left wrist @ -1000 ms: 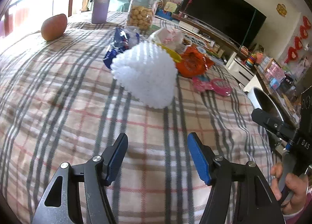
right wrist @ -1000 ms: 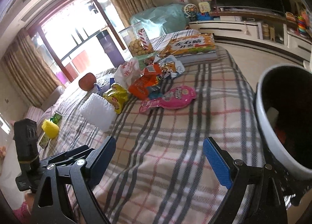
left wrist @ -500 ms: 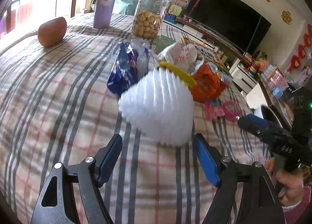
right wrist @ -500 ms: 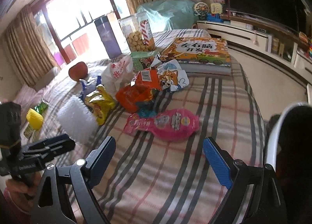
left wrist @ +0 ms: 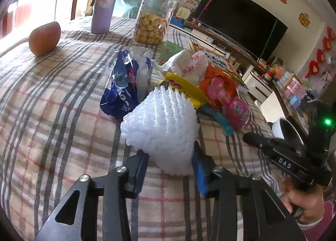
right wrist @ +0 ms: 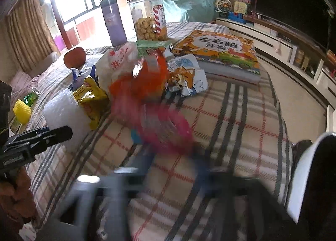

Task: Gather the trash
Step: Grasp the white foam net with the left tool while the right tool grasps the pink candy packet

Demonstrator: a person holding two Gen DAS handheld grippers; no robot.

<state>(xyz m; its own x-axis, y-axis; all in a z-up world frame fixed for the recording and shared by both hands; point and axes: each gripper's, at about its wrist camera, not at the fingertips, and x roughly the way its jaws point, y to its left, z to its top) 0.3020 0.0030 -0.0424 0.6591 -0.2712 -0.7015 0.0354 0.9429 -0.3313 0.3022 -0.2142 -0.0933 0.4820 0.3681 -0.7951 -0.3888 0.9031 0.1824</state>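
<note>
A white foam fruit net [left wrist: 161,123] lies on the plaid tablecloth. My left gripper [left wrist: 171,165] has it between its blue pads, jaws closing and pressing its near end. Behind it is a pile of wrappers: blue [left wrist: 119,92], yellow [left wrist: 184,87], orange [left wrist: 210,73] and a white plastic bag [left wrist: 189,64]. My right gripper [right wrist: 174,161] is motion-blurred. From the left wrist view the right gripper [left wrist: 248,137] looks shut, its tip at the near edge of the pink wrapper [right wrist: 163,127]. That wrapper is blurred and ruffled up. A white-rimmed bin [right wrist: 304,167] stands at the table's right.
Further back stand a biscuit jar [left wrist: 151,25], a purple tumbler [left wrist: 105,6] and an orange-brown fruit [left wrist: 44,38]. A picture book [right wrist: 220,50] lies at the far right corner. A yellow foam net [right wrist: 22,111] sits off to the left. A hand [left wrist: 302,203] holds the right gripper.
My left gripper moved forward to the foam net and its jaws closed onto it. My right gripper came down toward the pink wrapper and its wide jaws snapped together; the wrapper shifted.
</note>
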